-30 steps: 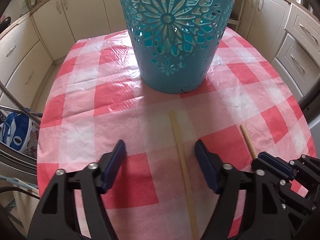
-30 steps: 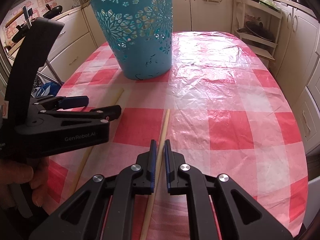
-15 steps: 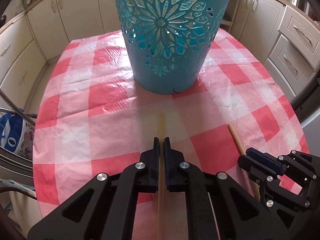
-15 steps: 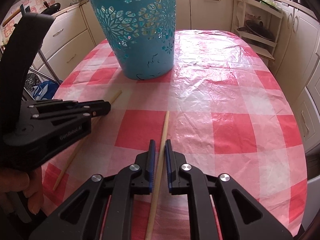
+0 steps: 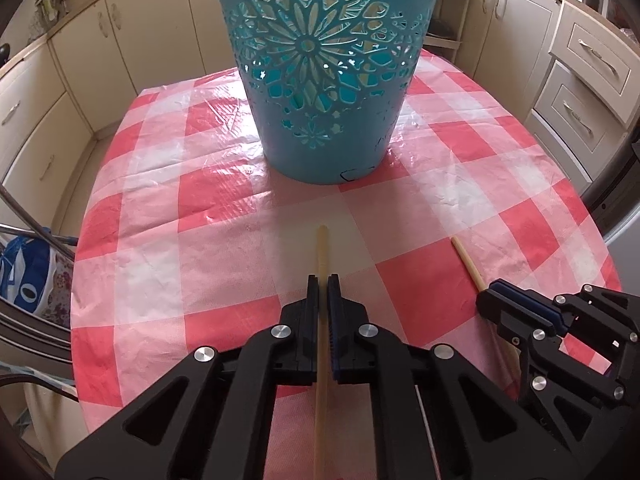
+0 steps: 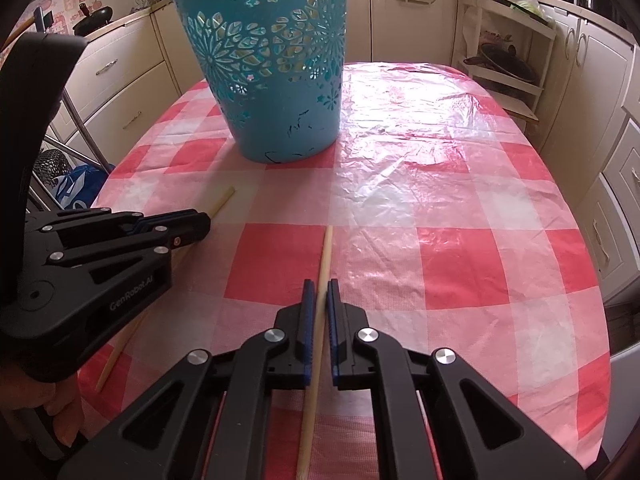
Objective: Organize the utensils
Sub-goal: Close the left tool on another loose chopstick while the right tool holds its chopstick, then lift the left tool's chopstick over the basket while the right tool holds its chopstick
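Left wrist view: left gripper (image 5: pixel 323 280) pinching one chopstick (image 5: pixel 321 248), lengthwise toward basket (image 5: pixel 320 80); right gripper (image 6: pixel 319 285) clamping the other chopstick (image 6: pixel 325 256), parallel.

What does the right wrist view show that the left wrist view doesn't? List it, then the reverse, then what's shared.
Only right wrist: the basket's open rim, a corner shelf rack, a hand under the left gripper.
Only left wrist: drawer fronts at right.
Both: the checked tablecloth, and each gripper, including the right gripper, shut on a chopstick.
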`<action>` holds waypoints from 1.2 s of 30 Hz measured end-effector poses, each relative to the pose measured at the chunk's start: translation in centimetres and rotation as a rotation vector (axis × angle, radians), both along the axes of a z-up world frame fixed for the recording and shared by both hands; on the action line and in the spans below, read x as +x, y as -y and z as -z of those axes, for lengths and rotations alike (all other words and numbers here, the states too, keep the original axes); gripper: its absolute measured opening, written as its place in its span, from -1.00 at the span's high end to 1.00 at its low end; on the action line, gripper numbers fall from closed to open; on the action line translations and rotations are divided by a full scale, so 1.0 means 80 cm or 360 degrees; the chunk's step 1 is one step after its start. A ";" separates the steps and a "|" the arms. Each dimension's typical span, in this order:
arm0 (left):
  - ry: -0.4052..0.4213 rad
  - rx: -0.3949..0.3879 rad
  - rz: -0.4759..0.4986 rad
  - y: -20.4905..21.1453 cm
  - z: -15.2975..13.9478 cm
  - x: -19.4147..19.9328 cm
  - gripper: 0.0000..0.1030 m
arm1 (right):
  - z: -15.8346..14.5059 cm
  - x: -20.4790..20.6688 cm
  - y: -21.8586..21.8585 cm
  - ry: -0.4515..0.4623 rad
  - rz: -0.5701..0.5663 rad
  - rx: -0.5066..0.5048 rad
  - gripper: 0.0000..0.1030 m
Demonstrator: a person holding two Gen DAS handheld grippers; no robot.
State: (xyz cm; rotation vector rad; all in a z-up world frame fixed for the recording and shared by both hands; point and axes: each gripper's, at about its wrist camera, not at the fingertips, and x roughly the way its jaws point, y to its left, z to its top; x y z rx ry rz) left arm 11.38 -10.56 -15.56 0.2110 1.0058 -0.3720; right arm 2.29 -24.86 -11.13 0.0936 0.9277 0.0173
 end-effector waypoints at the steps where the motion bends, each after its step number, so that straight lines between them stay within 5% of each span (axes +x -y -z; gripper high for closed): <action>1: -0.0005 0.0001 0.0002 0.000 0.000 0.000 0.91 | 0.000 0.000 0.000 0.0002 0.0000 0.0009 0.81; 6: 0.0040 0.0066 -0.0025 0.001 0.002 -0.002 0.68 | 0.002 -0.002 -0.008 0.0029 -0.0004 -0.0053 0.78; 9: 0.0033 0.0043 0.0011 0.001 0.002 -0.003 0.91 | 0.002 -0.002 -0.008 0.0033 -0.0007 -0.0063 0.85; 15: 0.0027 0.0008 0.0047 0.002 -0.005 -0.007 0.92 | 0.003 -0.003 -0.007 0.0042 0.0001 -0.0053 0.87; 36: 0.0290 -0.0433 0.0265 -0.010 -0.098 -0.042 0.92 | 0.005 -0.008 -0.001 0.0106 0.0033 0.0019 0.88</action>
